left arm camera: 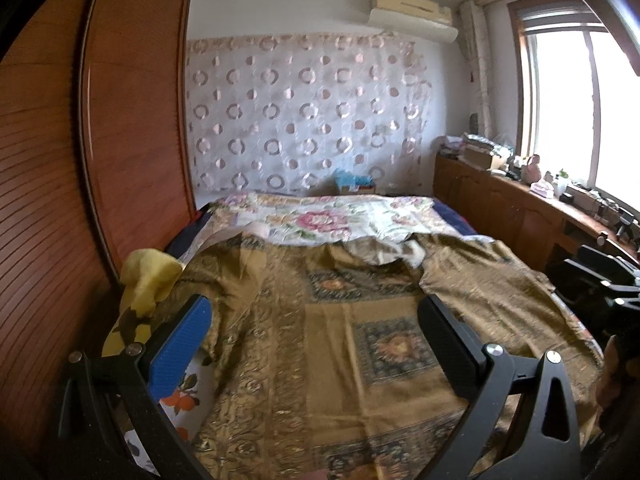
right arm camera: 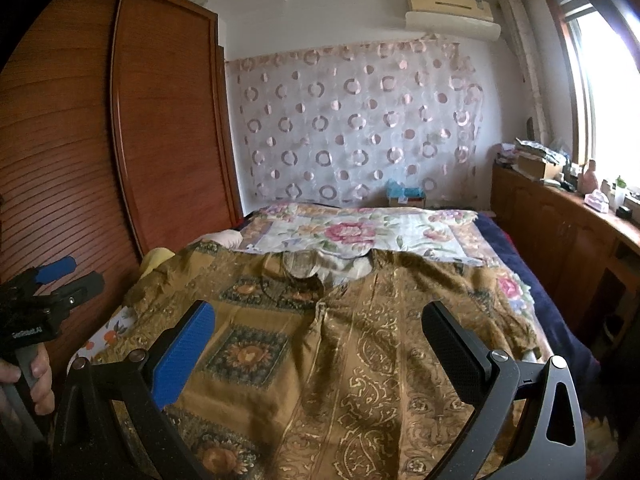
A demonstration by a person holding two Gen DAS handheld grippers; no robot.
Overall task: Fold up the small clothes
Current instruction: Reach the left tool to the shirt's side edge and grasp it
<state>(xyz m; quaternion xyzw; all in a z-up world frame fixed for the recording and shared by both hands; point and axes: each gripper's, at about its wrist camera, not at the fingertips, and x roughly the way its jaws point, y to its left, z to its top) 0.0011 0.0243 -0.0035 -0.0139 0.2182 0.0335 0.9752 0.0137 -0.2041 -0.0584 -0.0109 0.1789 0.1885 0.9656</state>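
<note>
A brown-and-gold patterned shirt (right arm camera: 320,344) of thin, slightly shiny woven cloth is lying spread flat across the near half of the bed, its collar (right arm camera: 320,270) pointing toward the far wall and its front showing dark square medallions and scrolling gold bands. The fabric is rumpling into soft creases along the sleeves, which are reaching out to both sides. The left gripper (left arm camera: 316,340) is hovering above the shirt with its jaws standing wide apart and nothing between them, one finger faced with a ribbed blue pad (left arm camera: 180,350), the other with a black one. The right gripper (right arm camera: 320,344) is hanging over the shirt in the same way, jaws spread and empty. A crumpled yellow cloth (left arm camera: 150,280) is sitting at the left edge of the bed beside the shirt. Beyond the collar, a pale floral quilt (right arm camera: 360,232) with big pink blooms is covering the far part of the mattress. A tall reddish wooden wardrobe (right arm camera: 160,120) with slatted panels is standing along the left, a sheer curtain (right arm camera: 360,128) dotted with pink rings is hanging on the back wall under an air conditioner (right arm camera: 452,16), and a low wooden cabinet (right arm camera: 560,232) crowded with clutter is running under the bright window (left arm camera: 568,100).
</note>
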